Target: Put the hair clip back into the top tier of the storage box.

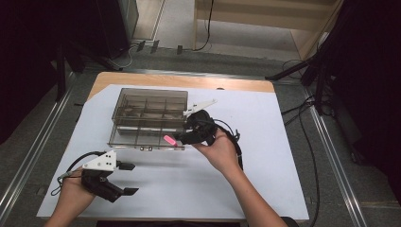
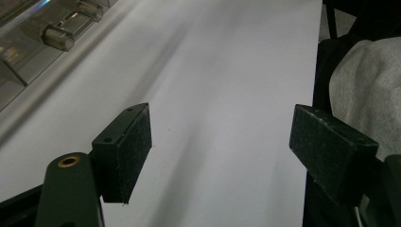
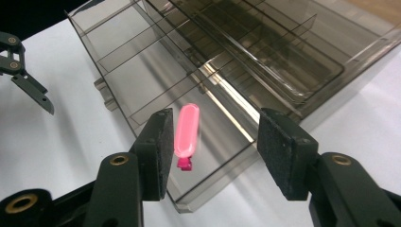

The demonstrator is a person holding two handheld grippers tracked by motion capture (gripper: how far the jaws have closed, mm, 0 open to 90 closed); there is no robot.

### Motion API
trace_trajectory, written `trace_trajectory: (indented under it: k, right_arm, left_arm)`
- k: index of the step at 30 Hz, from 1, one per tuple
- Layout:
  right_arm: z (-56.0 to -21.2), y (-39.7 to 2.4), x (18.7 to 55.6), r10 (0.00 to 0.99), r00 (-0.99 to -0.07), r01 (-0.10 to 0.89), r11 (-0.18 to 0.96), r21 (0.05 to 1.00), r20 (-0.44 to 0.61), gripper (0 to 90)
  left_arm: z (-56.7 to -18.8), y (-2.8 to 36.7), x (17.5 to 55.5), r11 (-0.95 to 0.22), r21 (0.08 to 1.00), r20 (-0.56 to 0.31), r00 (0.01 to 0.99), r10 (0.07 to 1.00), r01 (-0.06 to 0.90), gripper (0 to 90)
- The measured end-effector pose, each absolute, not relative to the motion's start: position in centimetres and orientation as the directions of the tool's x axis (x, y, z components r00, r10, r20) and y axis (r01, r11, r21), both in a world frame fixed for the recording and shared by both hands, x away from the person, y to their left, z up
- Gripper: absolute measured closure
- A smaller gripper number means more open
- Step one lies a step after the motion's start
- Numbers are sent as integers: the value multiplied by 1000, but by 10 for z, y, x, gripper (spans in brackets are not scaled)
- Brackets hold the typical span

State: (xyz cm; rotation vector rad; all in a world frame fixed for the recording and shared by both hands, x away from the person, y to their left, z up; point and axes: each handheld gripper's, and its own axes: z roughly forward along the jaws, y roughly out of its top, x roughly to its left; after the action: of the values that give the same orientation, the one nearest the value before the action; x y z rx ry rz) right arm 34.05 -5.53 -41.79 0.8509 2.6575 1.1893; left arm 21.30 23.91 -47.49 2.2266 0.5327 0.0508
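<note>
Right gripper [image 3: 210, 158], jaws open, lets a pink piece [image 3: 186, 133] go over the organizer box [image 3: 142, 61]; left gripper [image 2: 220, 151] open, idle lower left. We judge withdrawal next.

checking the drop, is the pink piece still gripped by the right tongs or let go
Let go. In the right gripper view the right tongs stand wide open, and the pink piece, blurred, touches neither pad above the open box.

Grey carpet floor [image 1: 33, 127] around a wooden table [image 1: 179, 80] (white sheet [image 1: 265, 142] on top), dark surroundings.
</note>
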Motion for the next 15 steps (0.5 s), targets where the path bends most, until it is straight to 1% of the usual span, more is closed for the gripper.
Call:
trace_trajectory:
  k: [8,15]
  right_arm:
    - [-418,-67,341,548,-828,449,519,728,120,442]
    - [-417,-86,345,571,-812,452,487,747,119,386]
  left_arm:
    - [-474,237,214,-570,744,-139,914,381,350,231]
    - [-475,234,217,-573,742,-140,917,374,347,231]
